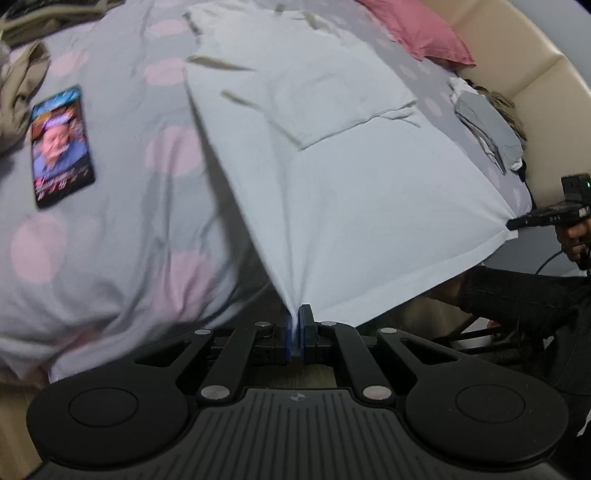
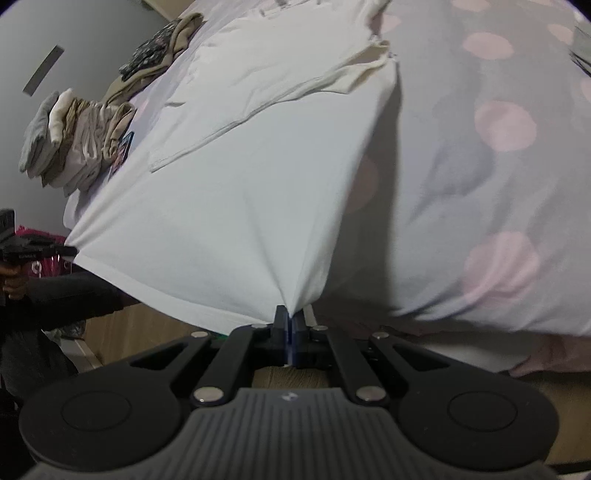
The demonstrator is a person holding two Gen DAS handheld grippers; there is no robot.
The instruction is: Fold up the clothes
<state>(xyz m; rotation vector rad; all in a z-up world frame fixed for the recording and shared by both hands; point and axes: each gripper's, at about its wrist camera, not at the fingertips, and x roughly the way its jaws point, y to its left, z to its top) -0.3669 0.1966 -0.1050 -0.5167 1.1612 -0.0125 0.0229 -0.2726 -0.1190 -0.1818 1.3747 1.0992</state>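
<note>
- The left gripper (image 1: 295, 325) has its blue-padded jaws pressed together on one bottom corner of a white T-shirt (image 1: 332, 177), the cloth bunched into a point between the pads.
- The right gripper (image 2: 290, 325) clamps the other bottom corner of the same shirt in the same way, jaws closed on the fabric with no gap showing.
- Between the two corners the hem hangs taut and lifted off the bed's near edge; wooden floor shows beneath it.
- In the left wrist view the right gripper appears at the far right, held in a hand (image 1: 572, 240) with a dark sleeve; small white lettering on its body is too blurred to read.
- The rest of the T-shirt lies spread on the bedspread (image 1: 110, 229), grey with pale pink dots, its folded-in sleeve and collar end towards the far side of the bed.
- A phone (image 1: 61, 146) lies flat on the bedspread left of the shirt, its screen showing a colourful picture with script lettering that cannot be made out.
- A stack of folded clothes (image 2: 74, 144), grey, white and beige, sits at the bed's left edge next to the phone.
- A pink pillow (image 1: 417, 29) rests by the cream padded headboard (image 1: 517, 66), with grey folded garments (image 1: 487, 125) lying along that edge.
</note>
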